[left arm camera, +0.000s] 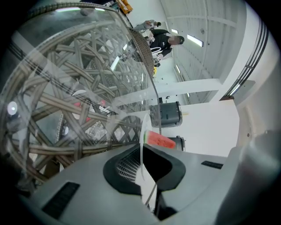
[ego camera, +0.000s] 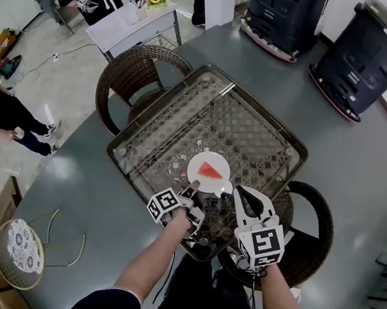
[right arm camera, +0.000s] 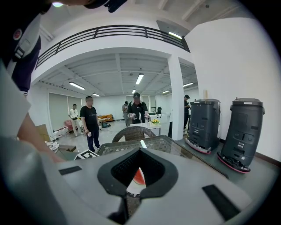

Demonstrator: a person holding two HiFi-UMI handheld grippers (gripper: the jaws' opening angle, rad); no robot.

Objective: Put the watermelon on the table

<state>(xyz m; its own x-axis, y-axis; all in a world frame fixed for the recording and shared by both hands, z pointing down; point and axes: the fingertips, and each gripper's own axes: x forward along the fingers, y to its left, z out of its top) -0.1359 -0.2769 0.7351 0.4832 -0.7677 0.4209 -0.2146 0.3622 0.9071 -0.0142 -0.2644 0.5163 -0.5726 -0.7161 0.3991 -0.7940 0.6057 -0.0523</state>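
– where is the watermelon seen?
– a red wedge of watermelon is carried on a small white plate, over the near side of the glass-topped wicker table. whether the plate is touching the glass cannot be told.
– how is the left gripper set?
– the left gripper is clamped on the plate's near rim. in the left gripper view the thin white edge is seen pinched between the jaws, with the wedge just beyond them.
– and the right gripper?
– the right gripper is held just to the right of the plate, apart from it. its jaws are pressed together with nothing between them, and the watermelon is seen past them in the right gripper view.
– what else is around?
– a wicker chair is tucked in at the table's far left, and a second chair at its near right. two dark machines are stood at the far right.
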